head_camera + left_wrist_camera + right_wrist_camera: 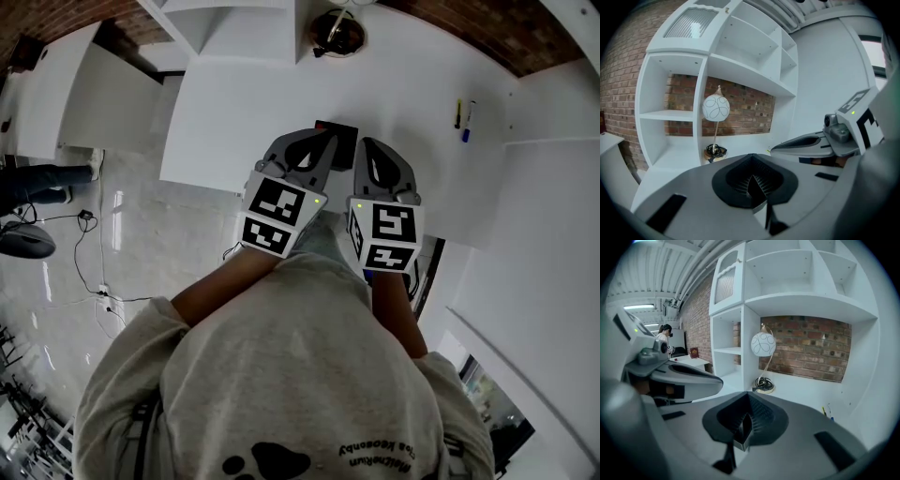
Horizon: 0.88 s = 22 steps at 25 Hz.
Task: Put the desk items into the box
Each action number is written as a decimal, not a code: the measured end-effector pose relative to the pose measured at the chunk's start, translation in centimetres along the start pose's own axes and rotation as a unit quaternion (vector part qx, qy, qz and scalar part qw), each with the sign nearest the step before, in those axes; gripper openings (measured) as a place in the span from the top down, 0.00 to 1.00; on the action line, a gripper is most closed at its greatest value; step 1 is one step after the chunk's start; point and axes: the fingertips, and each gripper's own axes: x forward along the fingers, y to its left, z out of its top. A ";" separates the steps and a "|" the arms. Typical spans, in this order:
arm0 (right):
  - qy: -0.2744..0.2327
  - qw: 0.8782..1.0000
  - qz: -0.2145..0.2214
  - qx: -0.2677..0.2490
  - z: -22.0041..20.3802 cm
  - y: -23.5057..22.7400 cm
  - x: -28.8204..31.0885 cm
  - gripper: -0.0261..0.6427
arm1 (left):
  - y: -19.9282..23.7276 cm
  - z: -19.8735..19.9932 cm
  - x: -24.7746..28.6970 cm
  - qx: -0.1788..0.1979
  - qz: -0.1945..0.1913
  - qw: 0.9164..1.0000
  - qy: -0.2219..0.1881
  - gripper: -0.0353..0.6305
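Note:
Both grippers are raised side by side over the near edge of the white desk (234,112). My left gripper (325,142) and right gripper (366,150) are each shut with nothing between the ribbed pads, as the left gripper view (752,185) and the right gripper view (743,427) show. A small dark flat object (341,137) lies on the desk just past their tips, partly hidden by them. Two pens (463,119), one yellow and one blue, lie at the desk's right side; they also show in the right gripper view (827,411). I see no box.
A globe lamp (716,108) (762,344) stands at the back of the desk, its base wound with cable (336,33). White shelves (797,291) rise behind it against a brick wall. Another person (663,333) is at the far left, by a second desk (47,94).

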 end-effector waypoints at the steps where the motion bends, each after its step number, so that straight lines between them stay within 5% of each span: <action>1: -0.006 1.000 -0.001 0.006 0.4 0.0 -0.5 0.94 | -0.2 0.4 -0.2 0.003 -0.003 1.000 -0.004 0.94; 6: -0.040 0.999 -0.011 0.025 2.8 -0.1 -2.9 0.94 | -0.8 2.0 -1.2 0.008 -0.015 1.000 -0.022 0.94; 22: -0.116 0.992 -0.045 -0.025 8.5 2.0 -8.1 0.94 | -2.3 6.7 -6.0 0.028 -0.036 0.996 -0.071 0.94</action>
